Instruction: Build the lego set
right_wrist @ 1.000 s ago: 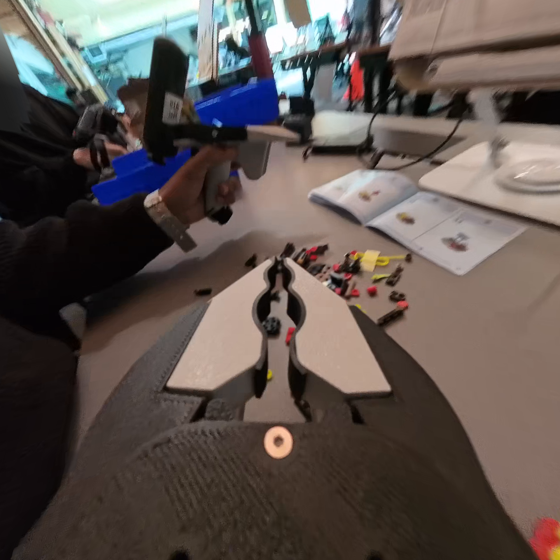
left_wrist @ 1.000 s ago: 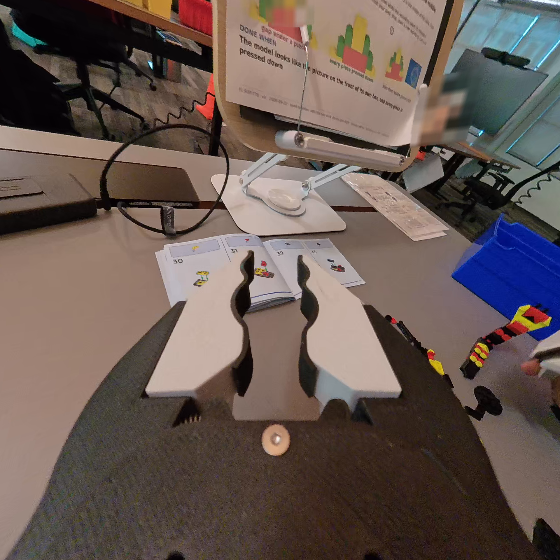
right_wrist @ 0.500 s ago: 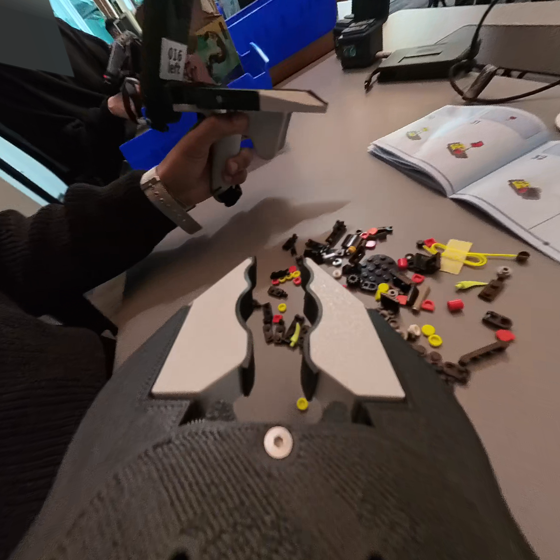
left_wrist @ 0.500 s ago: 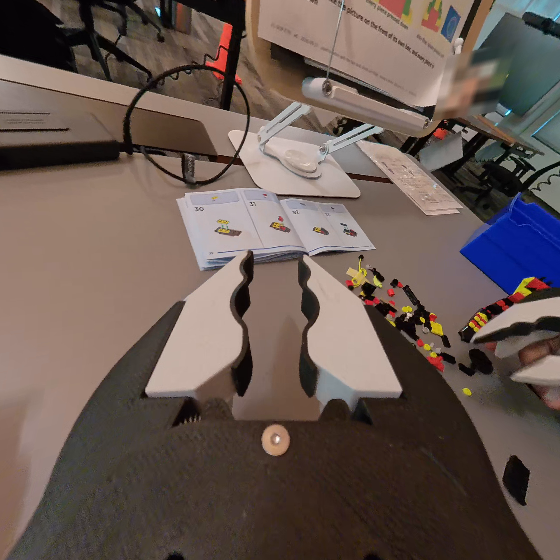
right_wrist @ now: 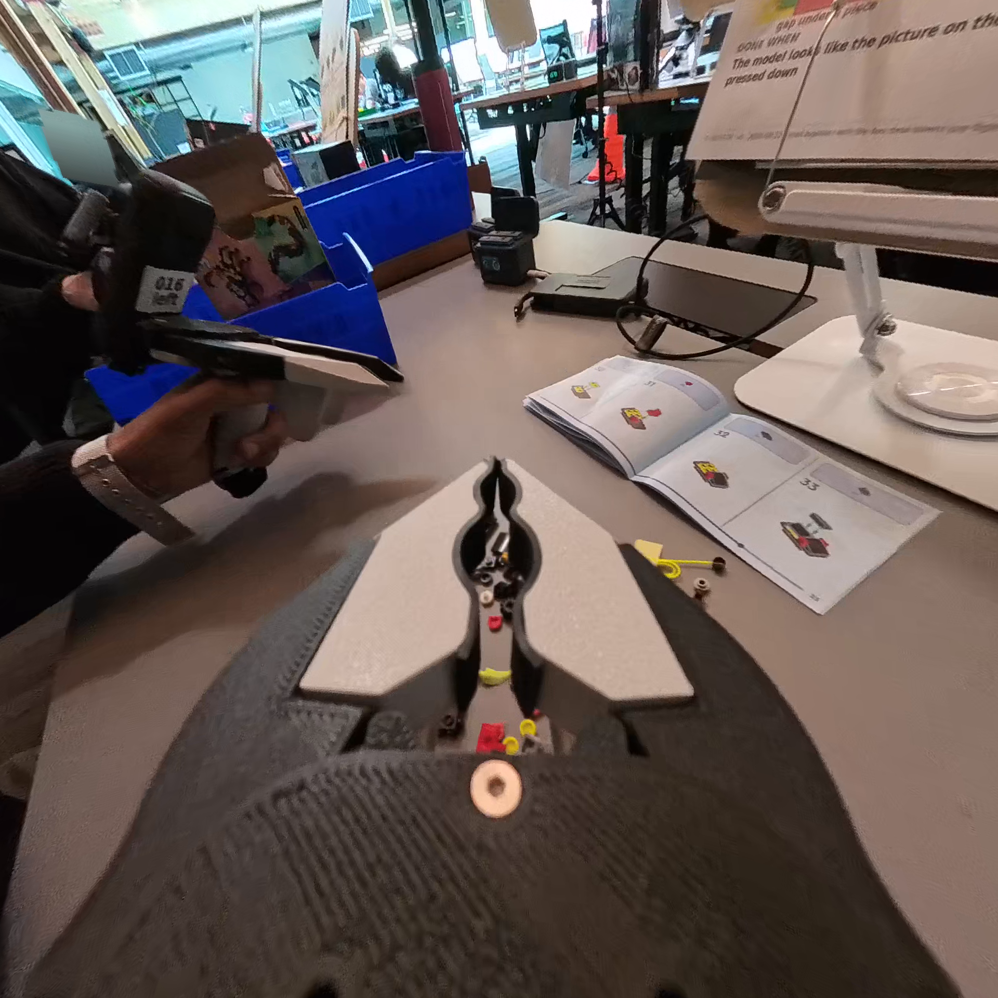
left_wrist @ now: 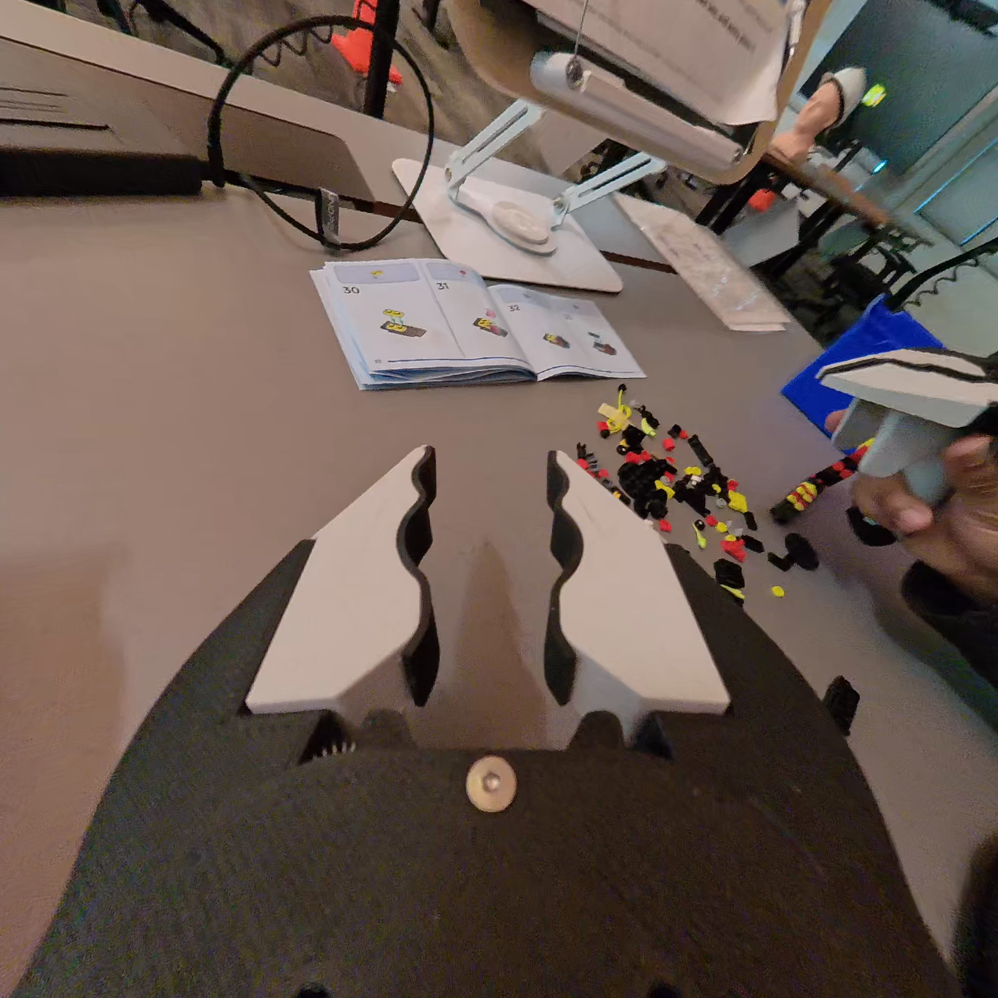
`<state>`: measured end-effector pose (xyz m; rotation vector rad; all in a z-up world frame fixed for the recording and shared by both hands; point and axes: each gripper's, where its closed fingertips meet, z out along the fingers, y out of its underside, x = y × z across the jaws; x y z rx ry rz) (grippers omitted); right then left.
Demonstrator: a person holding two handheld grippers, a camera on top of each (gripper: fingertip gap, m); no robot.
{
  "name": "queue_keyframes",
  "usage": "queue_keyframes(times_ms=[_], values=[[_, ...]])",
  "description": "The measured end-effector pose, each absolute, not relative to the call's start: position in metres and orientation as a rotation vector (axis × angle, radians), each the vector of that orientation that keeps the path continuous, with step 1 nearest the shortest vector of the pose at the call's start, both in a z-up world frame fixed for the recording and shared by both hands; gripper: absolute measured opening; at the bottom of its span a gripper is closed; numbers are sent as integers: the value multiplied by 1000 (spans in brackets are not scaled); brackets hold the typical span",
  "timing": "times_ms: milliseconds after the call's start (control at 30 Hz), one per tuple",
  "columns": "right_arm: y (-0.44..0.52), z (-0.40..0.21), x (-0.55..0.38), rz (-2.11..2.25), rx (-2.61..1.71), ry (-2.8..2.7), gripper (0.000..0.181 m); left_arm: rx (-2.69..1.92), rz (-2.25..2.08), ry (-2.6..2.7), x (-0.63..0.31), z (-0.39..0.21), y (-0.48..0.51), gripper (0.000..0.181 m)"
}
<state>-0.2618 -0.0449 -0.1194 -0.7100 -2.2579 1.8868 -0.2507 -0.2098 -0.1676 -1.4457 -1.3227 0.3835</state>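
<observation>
Loose black, red and yellow lego pieces (left_wrist: 675, 486) lie in a pile on the grey table, to the right of my left gripper (left_wrist: 489, 459). That gripper is open and empty above bare table. A partly built black, red and yellow model (left_wrist: 804, 489) lies past the pile, under the right gripper's handle (left_wrist: 907, 399). My right gripper (right_wrist: 497, 465) is shut, tips touching, with nothing seen between them. It hovers over the pile; several pieces (right_wrist: 494, 621) show through the gap between its fingers. An open instruction booklet (left_wrist: 459, 324) lies behind the pile; it also shows in the right wrist view (right_wrist: 729, 470).
A white document stand base (left_wrist: 513, 232) and a black cable loop (left_wrist: 324, 135) sit behind the booklet. Blue bins (right_wrist: 324, 324) stand at the table's left, one holding a picture box (right_wrist: 259, 243). Another blue bin (left_wrist: 842, 367) is on the right. A plastic bag (left_wrist: 702, 270) lies beyond. Spacing between my two grippers at the tips: around 20 cm.
My right gripper went from open to shut and tilted up over the pile. My left gripper pulled back and opened a little wider, so more of the pile shows.
</observation>
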Motion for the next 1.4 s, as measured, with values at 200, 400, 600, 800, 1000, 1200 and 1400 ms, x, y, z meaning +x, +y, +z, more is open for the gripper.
queue_keyframes(times_ms=[200,400,600,800,1000,1200,1400], values=[[-27,-114,-276,1850,-749,-2175,1,-1485,412,-1343,-254,-173,-209,57],[-6,-131,-276,1692,-782,-2196,1,-1523,414,-1245,-272,-166,-181,50],[15,-187,-257,1317,-865,-2423,24,-1569,339,-1147,-294,-162,-138,47],[34,-229,-240,1017,-904,-2540,34,-1626,283,-1071,-307,-164,-102,45],[39,-240,-243,970,-961,-2535,26,-1641,275,-1047,-306,-164,-93,44],[32,-233,-241,1040,-941,-2547,16,-1592,263,-1066,-305,-159,-101,44],[3,-153,-231,1852,-967,-2393,14,-1620,212,-792,-275,-134,-72,41]])
